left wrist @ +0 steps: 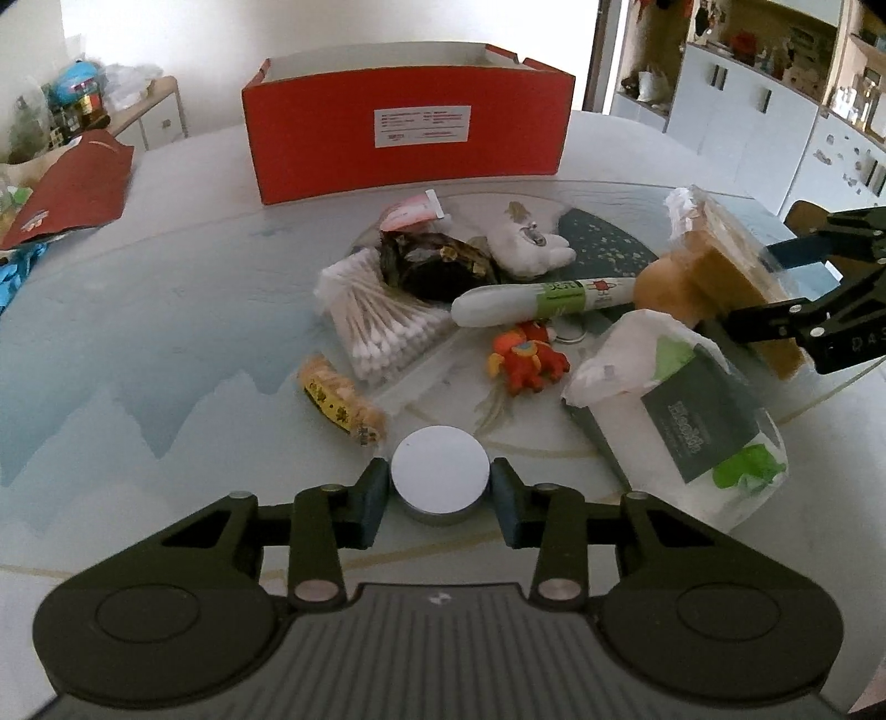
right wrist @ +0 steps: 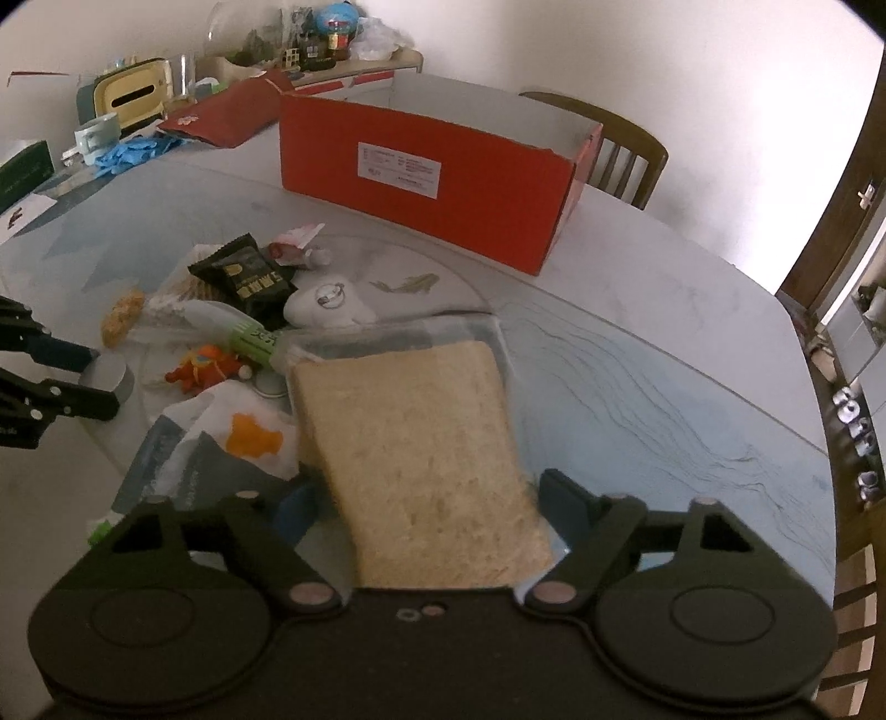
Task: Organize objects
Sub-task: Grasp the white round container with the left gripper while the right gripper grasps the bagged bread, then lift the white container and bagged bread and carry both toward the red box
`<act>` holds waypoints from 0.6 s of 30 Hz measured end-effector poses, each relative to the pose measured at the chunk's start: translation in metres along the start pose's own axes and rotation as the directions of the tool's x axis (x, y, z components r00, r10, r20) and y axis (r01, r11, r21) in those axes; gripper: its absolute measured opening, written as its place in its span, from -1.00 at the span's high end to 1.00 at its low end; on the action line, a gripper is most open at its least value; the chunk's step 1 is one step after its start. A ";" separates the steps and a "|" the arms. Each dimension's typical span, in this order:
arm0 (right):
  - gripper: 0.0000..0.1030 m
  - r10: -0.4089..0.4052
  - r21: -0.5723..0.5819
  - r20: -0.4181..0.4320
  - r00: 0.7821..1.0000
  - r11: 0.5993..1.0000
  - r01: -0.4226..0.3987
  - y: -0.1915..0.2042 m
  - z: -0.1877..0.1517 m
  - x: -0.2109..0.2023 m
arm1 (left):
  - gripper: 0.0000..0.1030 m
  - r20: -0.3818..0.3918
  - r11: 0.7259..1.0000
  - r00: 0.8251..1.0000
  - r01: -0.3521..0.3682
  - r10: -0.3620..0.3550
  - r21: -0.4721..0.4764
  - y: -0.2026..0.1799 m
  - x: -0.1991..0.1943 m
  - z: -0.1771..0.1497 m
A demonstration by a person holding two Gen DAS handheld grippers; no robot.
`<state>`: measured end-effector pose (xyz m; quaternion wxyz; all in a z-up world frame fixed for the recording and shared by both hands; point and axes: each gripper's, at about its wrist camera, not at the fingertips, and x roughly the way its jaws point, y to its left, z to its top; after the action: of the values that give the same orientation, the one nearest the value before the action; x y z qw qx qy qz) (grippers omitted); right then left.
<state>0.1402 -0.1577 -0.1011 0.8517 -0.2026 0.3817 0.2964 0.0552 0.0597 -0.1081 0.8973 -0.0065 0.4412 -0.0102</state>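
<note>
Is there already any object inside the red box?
Cannot tell: both views show only the outer front of the red box and a strip of its far inner wall, never its floor.

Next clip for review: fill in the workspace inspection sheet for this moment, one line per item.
Surface: round table with a pale blue and white printed cover.
Job's things: open red cardboard box at the far side; small round silver tin; bagged sliced bread; green-and-white tissue pack.
Clutter: cotton swabs, white-and-green tube, red toy figure, dark snack packet, all heaped mid-table.
Tongs: left tongs flank the tin, pads at its sides; right tongs straddle the bread, contact unclear.
Cables: nothing seen.
Surroundings: wooden chair, white cabinets, crowded side shelf.
</note>
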 end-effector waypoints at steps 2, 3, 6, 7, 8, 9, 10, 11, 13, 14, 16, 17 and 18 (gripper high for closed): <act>-0.48 -0.006 -0.006 0.004 1.000 1.000 0.006 0.001 -0.001 -0.004 | 0.26 0.001 1.000 1.000 -0.003 0.003 -0.005 -0.001 -0.001 0.000; -0.47 -0.013 -0.004 0.002 1.000 1.000 0.013 0.002 -0.002 -0.006 | 0.26 0.003 1.000 1.000 -0.003 0.003 -0.008 -0.001 -0.002 0.000; -0.44 -0.018 0.013 0.011 1.000 1.000 0.018 0.001 -0.003 -0.018 | 0.26 0.012 1.000 1.000 -0.003 0.003 -0.020 -0.004 -0.008 0.000; -0.44 -0.018 0.018 0.016 1.000 1.000 0.018 0.001 -0.004 -0.022 | 0.26 0.016 1.000 1.000 -0.003 0.003 -0.022 -0.006 -0.011 0.000; -0.43 -0.018 0.020 0.022 1.000 1.000 0.018 0.001 -0.004 -0.026 | 0.26 0.020 1.000 1.000 -0.002 0.003 -0.023 -0.007 -0.014 0.000; -0.43 -0.019 0.022 0.028 0.999 1.000 0.019 0.001 -0.005 -0.030 | 0.26 0.025 1.000 1.000 -0.003 0.004 -0.025 -0.008 -0.017 0.000; -0.43 -0.021 0.024 0.033 0.999 0.999 0.021 0.000 -0.006 -0.034 | 0.26 0.029 1.000 1.000 -0.004 0.004 -0.026 -0.010 -0.019 0.000; -0.43 -0.022 0.030 0.037 0.999 0.999 0.021 0.000 -0.007 -0.037 | 0.26 0.036 1.000 0.999 -0.005 0.006 -0.028 -0.011 -0.022 -0.001; -0.43 -0.015 0.047 0.043 0.999 0.999 0.013 -0.002 -0.009 -0.042 | 0.26 0.049 0.999 0.999 0.002 0.000 -0.040 -0.012 -0.028 -0.001; -0.43 -0.017 0.053 0.043 0.999 0.999 0.014 -0.002 -0.010 -0.043 | 0.26 0.052 0.999 0.999 0.005 -0.002 -0.041 -0.013 -0.029 -0.002; -0.43 -0.021 0.064 0.042 0.999 0.998 0.018 -0.003 -0.014 -0.045 | 0.26 0.050 0.999 0.999 -0.004 0.007 -0.046 -0.015 -0.030 -0.003; -0.43 -0.018 0.071 0.041 0.999 0.997 0.015 -0.002 -0.015 -0.047 | 0.27 0.049 0.999 0.999 0.001 0.002 -0.055 -0.015 -0.031 -0.003; -0.43 -0.015 0.076 0.043 0.999 0.997 0.012 -0.003 -0.016 -0.049 | 0.27 0.056 0.998 0.998 0.005 -0.002 -0.062 -0.015 -0.034 -0.003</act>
<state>0.1070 -0.1862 -0.0733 0.8689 -0.1660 0.3727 0.2803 0.0323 0.0452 -0.0830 0.9087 -0.0356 0.4159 0.0023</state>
